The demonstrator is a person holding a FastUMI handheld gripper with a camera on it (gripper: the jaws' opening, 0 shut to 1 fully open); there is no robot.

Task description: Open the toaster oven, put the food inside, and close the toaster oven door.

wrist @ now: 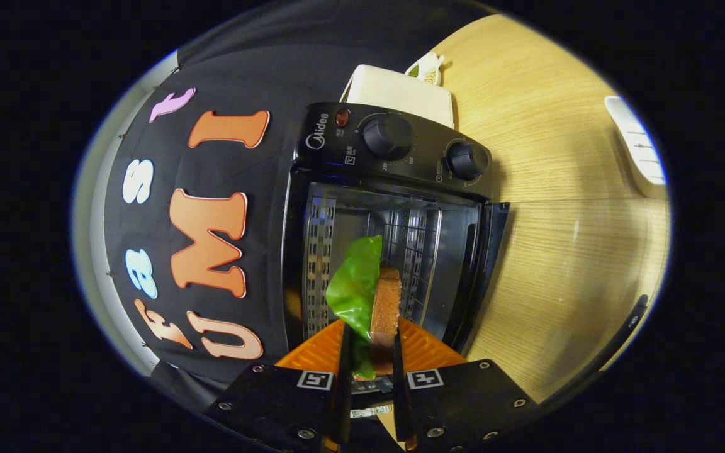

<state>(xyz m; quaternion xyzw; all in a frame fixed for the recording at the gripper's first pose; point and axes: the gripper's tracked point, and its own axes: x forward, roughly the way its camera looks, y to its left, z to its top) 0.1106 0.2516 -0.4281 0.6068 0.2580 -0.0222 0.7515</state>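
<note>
The gripper [370,362] is seen nearly closed, its two fingers [343,377] narrowed to a slim gap and pressed on either side of the food [369,296]; a brown bread slice with a green lettuce leaf against it is pinched between them and juts forward past the tips; just beyond the food the toaster oven [394,220] is found with its door [488,264] swung open, its bare cavity and wire rack exposed; two black knobs [387,135] are set on its control panel; a cream box [400,94] is placed behind the oven on the wooden table [557,251].
</note>
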